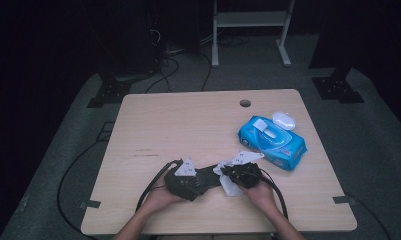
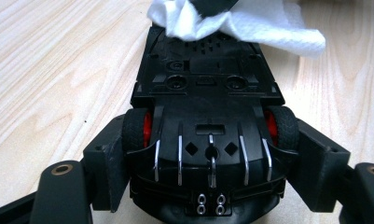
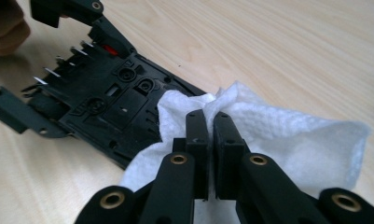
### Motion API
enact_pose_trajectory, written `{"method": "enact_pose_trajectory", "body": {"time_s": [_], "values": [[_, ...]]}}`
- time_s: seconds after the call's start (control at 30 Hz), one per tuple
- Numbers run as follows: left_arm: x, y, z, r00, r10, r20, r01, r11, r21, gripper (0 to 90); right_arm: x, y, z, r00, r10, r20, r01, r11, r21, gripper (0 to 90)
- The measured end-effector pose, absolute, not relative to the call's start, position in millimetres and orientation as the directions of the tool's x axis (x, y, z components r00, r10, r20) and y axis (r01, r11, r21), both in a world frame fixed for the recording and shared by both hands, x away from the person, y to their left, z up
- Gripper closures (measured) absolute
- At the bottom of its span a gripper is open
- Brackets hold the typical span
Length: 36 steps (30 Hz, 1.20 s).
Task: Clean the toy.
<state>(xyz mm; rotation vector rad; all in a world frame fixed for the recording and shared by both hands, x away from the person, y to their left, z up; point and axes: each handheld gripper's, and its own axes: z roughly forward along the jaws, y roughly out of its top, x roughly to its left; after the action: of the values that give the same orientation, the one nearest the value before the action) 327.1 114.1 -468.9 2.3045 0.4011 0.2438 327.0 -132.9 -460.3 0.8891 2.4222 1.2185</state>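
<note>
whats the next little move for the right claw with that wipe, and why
Probably drag the wipe along the underside of the toy car. The right claw is shut on the wipe, which already rests on one end of the upturned car, and the left claw grips the car by its wheels at the other end, so it looks steadied for a wiping stroke toward the left claw.

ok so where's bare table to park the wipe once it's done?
Widest bare patch: the table's left and far-left part, from the cable hole across to the left edge. A narrower strip lies along the near right edge, below the blue wipes pack. Crowded: near centre, where the left gripper holds the toy car and the right gripper pinches the wipe.
</note>
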Motion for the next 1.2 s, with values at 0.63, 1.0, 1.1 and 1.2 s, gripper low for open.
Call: {"method": "enact_pose_trajectory", "body": {"time_s": [0.63,1.0,1.1,1.2], "values": [[328,114,-469,0.931,0.360,0.055,0.211,-0.656,0.725,24.9,314,-150,-458,-0.790,0.604,0.102,0.438,0.441,0.783,87.0],[328,114,-468,0.931,0.361,0.049,0.214,-0.650,0.729,25.0,325,-157,-463,-0.748,0.660,0.065,0.463,0.449,0.764,87.0],[329,114,-468,0.932,0.358,0.054,0.208,-0.653,0.728,25.0,319,-145,-460,-0.785,0.613,0.094,0.435,0.437,0.787,87.0],[328,114,-469,0.931,0.362,0.048,0.215,-0.650,0.729,25.0,314,-130,-458,-0.815,0.578,0.042,0.383,0.484,0.787,86.9]]}}
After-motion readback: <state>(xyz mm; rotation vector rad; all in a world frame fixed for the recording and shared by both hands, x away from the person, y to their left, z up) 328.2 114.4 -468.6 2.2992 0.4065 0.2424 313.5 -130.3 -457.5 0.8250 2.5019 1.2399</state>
